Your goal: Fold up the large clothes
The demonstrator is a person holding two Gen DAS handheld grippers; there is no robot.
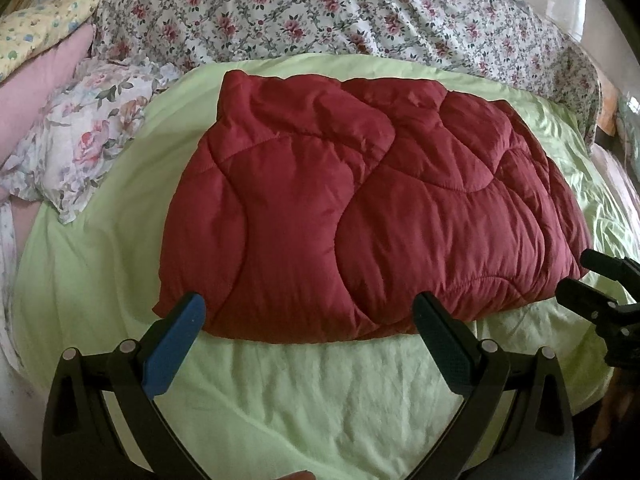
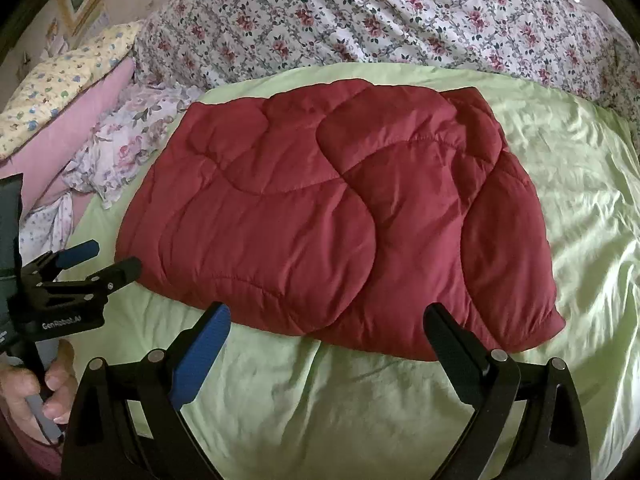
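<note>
A red quilt (image 1: 360,216) is lying folded into a thick pad on a green sheet (image 1: 320,400) in the middle of the bed, its near edge just beyond both grippers. The left gripper (image 1: 310,312) is hovering at the quilt's near-left corner with its fingers (image 1: 176,344) spread wide and holding nothing. The right gripper (image 2: 326,322) is facing the near edge, toward the right corner, its fingers (image 2: 200,360) equally wide and empty. Floral bedding (image 1: 320,12) is bunching along the far side, with pillows (image 1: 76,148) stacked at the left. The quilt looks puffy, soft and fairly bulky: it is likely to sag and spring open rather than hold a crease. Taking hold looks best at the two near corners, pinching through all layers, so the stack is lifting together.
</note>
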